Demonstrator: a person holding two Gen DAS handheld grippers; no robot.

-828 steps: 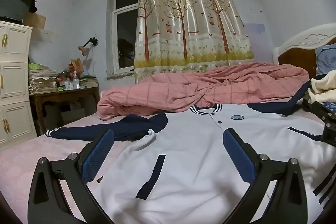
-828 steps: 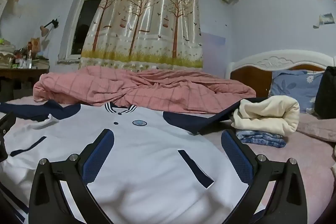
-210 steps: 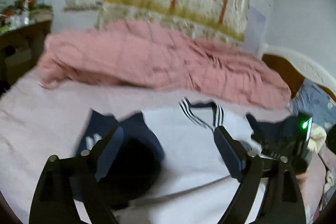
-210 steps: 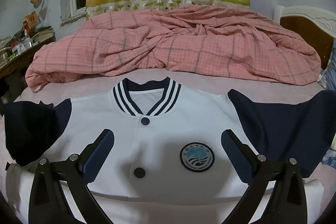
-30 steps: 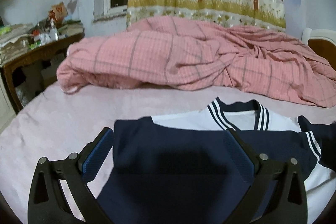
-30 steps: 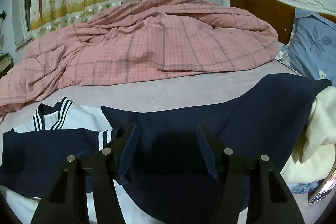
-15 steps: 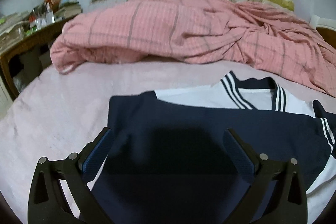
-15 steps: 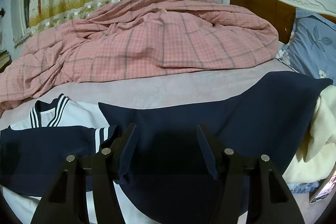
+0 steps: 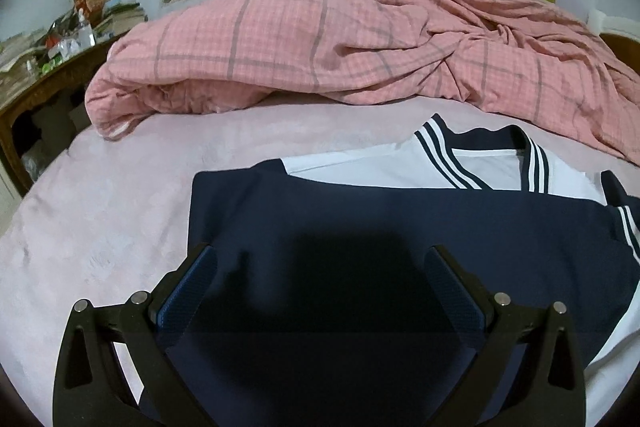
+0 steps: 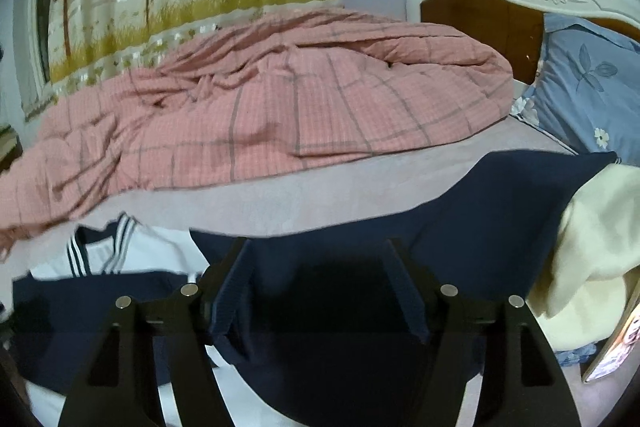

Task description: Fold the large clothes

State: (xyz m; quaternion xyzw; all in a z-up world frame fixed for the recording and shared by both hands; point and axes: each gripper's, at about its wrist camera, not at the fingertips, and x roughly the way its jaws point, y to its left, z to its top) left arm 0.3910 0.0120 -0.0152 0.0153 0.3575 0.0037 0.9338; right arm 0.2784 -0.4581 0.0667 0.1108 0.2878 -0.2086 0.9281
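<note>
You've drawn the right sleeve (image 10: 460, 227) further inward, your right gripper (image 10: 320, 283) half-closed over its navy cloth, though a pinch can't be confirmed, while your left gripper (image 9: 320, 287) hangs wide open above the left sleeve (image 9: 400, 227) folded across the jacket (image 9: 400, 171) mid-bed (image 9: 100, 227).

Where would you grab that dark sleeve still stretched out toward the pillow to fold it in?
Grip the right sleeve near its far cuff end, beside the cream cloth, coming from the pillow side. It lies flat and outstretched, so its end swings over the jacket easily.
</note>
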